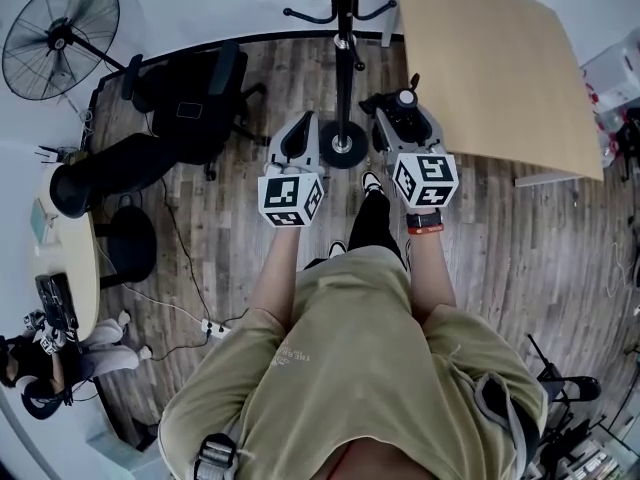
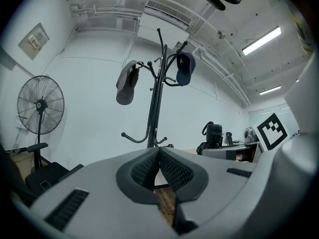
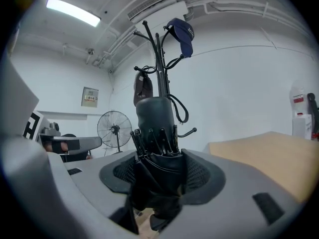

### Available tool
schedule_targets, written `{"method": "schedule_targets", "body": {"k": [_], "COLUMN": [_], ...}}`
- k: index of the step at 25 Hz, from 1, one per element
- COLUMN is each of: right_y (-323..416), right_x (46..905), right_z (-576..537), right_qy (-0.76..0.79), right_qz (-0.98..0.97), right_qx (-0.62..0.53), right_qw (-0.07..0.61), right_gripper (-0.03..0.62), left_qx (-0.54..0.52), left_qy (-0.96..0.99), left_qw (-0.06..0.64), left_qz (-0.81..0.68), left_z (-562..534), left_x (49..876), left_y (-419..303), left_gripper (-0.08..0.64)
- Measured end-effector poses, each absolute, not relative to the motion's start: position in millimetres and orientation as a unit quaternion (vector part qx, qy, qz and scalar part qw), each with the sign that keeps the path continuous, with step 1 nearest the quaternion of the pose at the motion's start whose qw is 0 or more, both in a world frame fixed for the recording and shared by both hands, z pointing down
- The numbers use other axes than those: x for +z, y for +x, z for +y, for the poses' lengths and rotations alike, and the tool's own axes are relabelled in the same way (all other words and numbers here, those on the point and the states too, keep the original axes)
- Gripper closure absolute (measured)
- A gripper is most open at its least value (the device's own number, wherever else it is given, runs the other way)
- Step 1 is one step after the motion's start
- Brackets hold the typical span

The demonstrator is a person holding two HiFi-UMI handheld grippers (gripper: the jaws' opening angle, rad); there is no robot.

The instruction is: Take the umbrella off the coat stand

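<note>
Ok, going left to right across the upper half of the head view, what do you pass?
In order: fan → black office chair → left gripper → coat stand → right gripper, shut on the umbrella → wooden table.

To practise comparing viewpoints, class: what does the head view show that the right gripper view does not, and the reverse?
Only the head view: the round base of the coat stand and the person's olive shirt. Only the right gripper view: the blue cap hung on the stand and a lit ceiling lamp. Both: the black umbrella clamped in the right tongs, the fan and the wooden tabletop.
</note>
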State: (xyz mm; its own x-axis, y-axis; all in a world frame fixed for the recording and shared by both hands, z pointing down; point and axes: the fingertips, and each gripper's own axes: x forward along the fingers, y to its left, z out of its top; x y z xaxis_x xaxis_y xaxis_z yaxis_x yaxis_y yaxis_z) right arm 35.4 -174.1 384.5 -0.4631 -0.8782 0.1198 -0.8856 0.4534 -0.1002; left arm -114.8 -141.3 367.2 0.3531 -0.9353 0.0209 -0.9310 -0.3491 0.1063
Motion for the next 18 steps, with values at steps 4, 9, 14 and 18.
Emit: {"method": "schedule_targets", "body": {"k": [4,9,14,18], "right_y": [34.2,35.1,31.5,24.5], "right_x": [385.4,383.2,384.4,388.6], "right_z": [-175.8,-180.5,-182.5,-186.8], "right_qy": [0.512,0.506,0.493,0.468], "right_qz": [-0.855,-0.858,-0.865,-0.879], "right_qx": [0.078,0.081,0.085,0.086], "right_qw": [0.029,0.029,0.035,0.039], "right_gripper": [0.336,0.336,0.336,0.336], "left_qx": [-0.022,-0.022,-0.025,-0.03], "left_qy": [0.818,0.818,0.815,0.818], "left_qw": [0.051,0.054,0.061,0.066], "left_qz": [-0.573,-0.573,-0.575,-0.57], "left_z": [-144.3,-148.0,-152.0,-165.3], "left_x": [365.3,366.5,369.3,373.2], "left_y": [-116.3,-114.5,-115.3,-112.9], "left_gripper": [0.537,0.537,0.537,0.537]}}
